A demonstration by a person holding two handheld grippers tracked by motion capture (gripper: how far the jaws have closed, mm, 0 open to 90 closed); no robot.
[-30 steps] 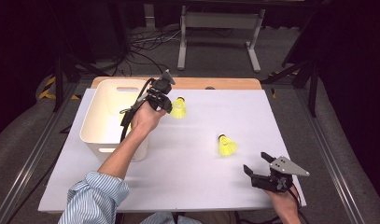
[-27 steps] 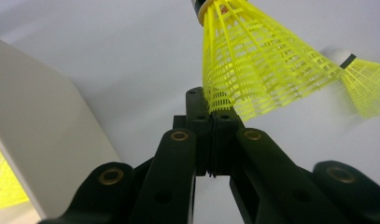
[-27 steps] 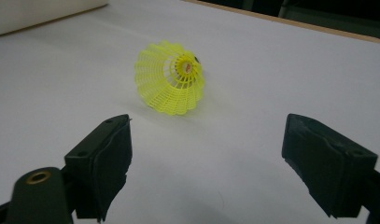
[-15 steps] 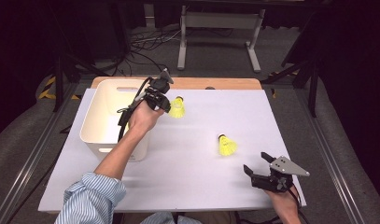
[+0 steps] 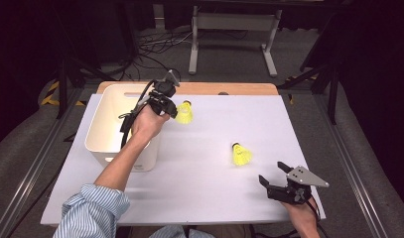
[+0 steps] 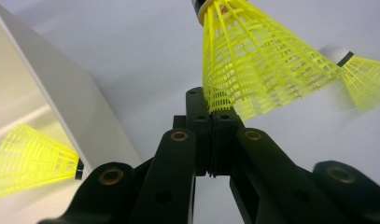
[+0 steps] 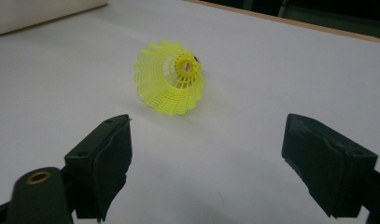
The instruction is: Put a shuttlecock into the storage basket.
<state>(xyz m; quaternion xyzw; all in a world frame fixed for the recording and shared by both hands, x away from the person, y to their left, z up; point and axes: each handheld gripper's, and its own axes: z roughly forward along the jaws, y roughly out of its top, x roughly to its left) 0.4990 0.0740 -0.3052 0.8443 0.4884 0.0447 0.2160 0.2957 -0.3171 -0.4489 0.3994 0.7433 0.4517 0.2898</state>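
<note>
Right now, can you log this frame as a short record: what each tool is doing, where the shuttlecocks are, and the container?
left tool: shut on the skirt rim of a yellow shuttlecock, held beside the bin
right tool: open, holding nothing, at the table's near right corner
loose shuttlecock: lies on the white table, ahead of the right tool, untouched
binned shuttlecock: already inside the bin
bin: white, open-topped, at the table's left
</note>
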